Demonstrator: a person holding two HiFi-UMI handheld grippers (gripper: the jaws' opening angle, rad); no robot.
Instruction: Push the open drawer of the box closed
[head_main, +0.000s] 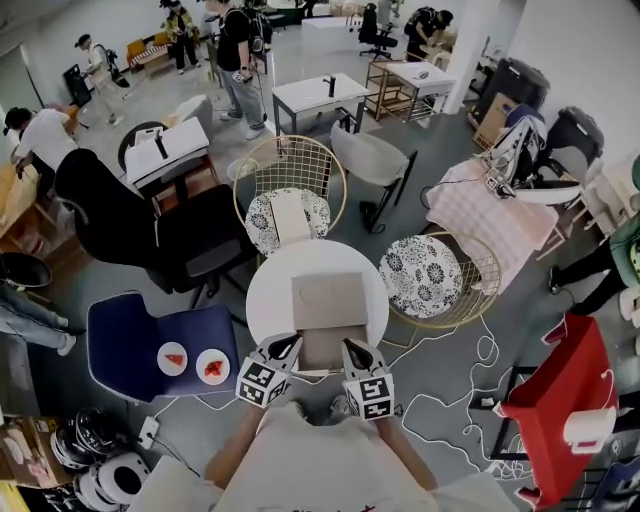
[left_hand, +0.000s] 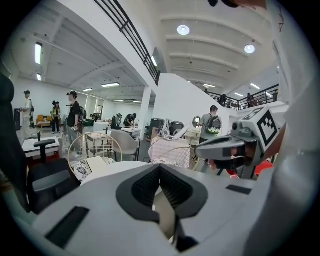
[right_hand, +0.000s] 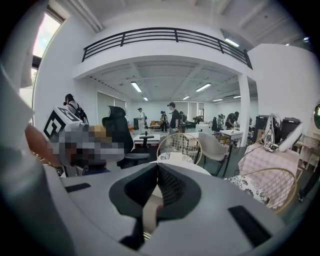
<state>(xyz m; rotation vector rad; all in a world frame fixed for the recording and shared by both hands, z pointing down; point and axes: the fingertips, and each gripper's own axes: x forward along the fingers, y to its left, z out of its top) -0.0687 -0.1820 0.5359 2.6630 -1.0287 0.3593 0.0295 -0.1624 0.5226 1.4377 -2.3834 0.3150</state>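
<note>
A brown cardboard box (head_main: 328, 297) sits on a small round white table (head_main: 270, 290). Its drawer (head_main: 322, 352) is pulled out toward me, at the table's near edge. My left gripper (head_main: 288, 347) is at the drawer's left front corner and my right gripper (head_main: 351, 349) at its right front corner. Both point at the drawer front; I cannot tell whether they touch it. In the left gripper view the left gripper (left_hand: 160, 168) is shut with nothing held, beige cardboard (left_hand: 165, 210) showing below the pads. In the right gripper view the right gripper (right_hand: 158, 168) is likewise shut and holds nothing.
Two gold wire chairs with patterned cushions (head_main: 288, 215) (head_main: 425, 275) stand behind and right of the table. A blue chair (head_main: 160, 350) with two plates is at the left, beside a black office chair (head_main: 150, 230). White cable (head_main: 450, 385) lies on the floor; a red rack (head_main: 560, 400) stands right.
</note>
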